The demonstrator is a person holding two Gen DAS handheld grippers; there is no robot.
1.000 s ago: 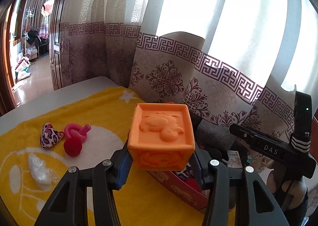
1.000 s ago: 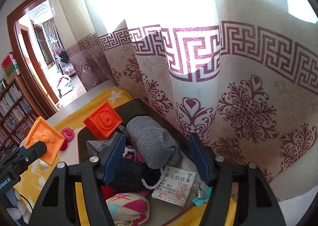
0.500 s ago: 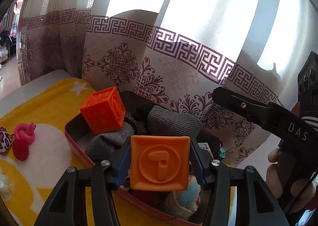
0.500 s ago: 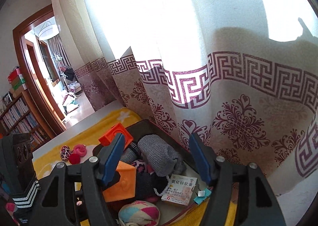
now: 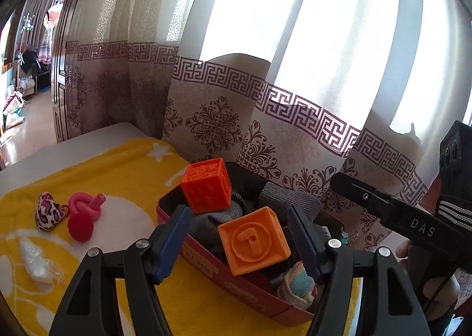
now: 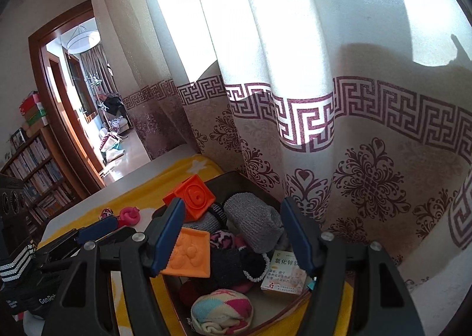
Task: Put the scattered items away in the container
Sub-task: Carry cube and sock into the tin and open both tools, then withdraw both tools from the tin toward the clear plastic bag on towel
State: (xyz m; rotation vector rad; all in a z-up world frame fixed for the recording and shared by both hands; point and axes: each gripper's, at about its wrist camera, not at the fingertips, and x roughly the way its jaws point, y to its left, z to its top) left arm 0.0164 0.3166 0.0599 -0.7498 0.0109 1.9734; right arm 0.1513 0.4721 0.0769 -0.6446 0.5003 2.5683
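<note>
Release step: left gripper (image 5: 239, 243) jaws are opening, and the light orange cube (image 5: 253, 240) sits between them with gaps on both sides, no pad contact, resting on the clothes pile inside the red box (image 5: 206, 259). Right gripper (image 6: 233, 237) hovers over the box, jaws wide, holding nothing.

Already in the box: a darker orange cube (image 5: 206, 187) at the far corner, a grey knit roll (image 6: 250, 222), a pastel knit ball (image 6: 221, 311) at the near end, and a small carton (image 6: 283, 272) by the curtain side.

Still outside the box, well apart on its open-room side: a leopard heart (image 5: 48, 215), a pink knotted toy (image 5: 85, 206) touching a red ball (image 5: 80, 227), and a clear plastic wad (image 5: 35, 259).

Likely next: back the left gripper off the cube and go for one of those strays; the heart and plastic wad look soft, so a narrow pinch is needed.

Surface: yellow blanket (image 5: 112, 164) with white star print over a white top. A patterned curtain (image 5: 295, 70) hangs right behind the box, backlit. Doorway (image 6: 73, 99) and bookshelf (image 6: 35, 176) lie far beyond the box.
</note>
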